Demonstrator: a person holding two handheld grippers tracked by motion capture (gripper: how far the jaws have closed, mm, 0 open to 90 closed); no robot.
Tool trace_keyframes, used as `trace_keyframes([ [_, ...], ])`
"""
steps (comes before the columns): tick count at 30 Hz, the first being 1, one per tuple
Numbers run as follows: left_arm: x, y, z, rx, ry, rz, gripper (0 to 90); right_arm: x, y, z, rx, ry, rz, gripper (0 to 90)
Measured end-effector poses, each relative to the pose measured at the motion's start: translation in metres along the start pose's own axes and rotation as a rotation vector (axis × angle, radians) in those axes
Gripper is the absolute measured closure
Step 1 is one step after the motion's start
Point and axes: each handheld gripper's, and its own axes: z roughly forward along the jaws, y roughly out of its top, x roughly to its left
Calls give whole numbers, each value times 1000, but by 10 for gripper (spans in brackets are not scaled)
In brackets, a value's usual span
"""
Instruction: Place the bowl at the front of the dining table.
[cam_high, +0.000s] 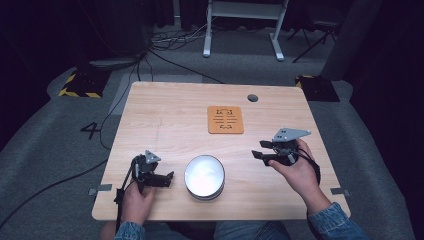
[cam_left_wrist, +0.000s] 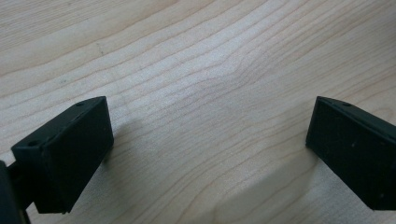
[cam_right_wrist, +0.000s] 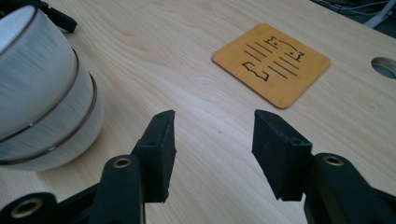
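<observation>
A: So, what sits on the pale, straight-grained wooden table (cam_high: 165, 120)?

B: Near the front edge, between the two hands, a stack of round white bowls with thin dark rims (cam_high: 204, 177), smooth and glossy. Farther back lies a flat orange-brown square coaster with rounded corners and cut-out line patterns (cam_high: 225, 120); a small round hole (cam_high: 252, 97) pierces the tabletop near the far edge.

A: And the claws?

B: The left gripper (cam_high: 165, 179) rests just left of the bowls, its black blocky jaws spread wide over bare wood. The right gripper (cam_high: 261, 150) is lifted off the table, well right of the bowls, jaws moderately apart and empty.

A: Room to move?

B: Open wood surrounds the coaster and lies between bowls and right gripper.
</observation>
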Motion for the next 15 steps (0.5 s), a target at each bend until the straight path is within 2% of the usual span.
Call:
trace_keyframes([
  [8,0,0,0,0,2,1,8,9,23,-1,-13,18,-18,502],
  [9,0,0,0,0,2,0,8,14,32,-1,-23,22,-20,502],
  [14,0,0,0,2,11,-2,8,23,46,-1,-37,40,-33,504],
  [15,0,0,0,2,10,-2,8,31,53,0,-43,57,-39,504],
])
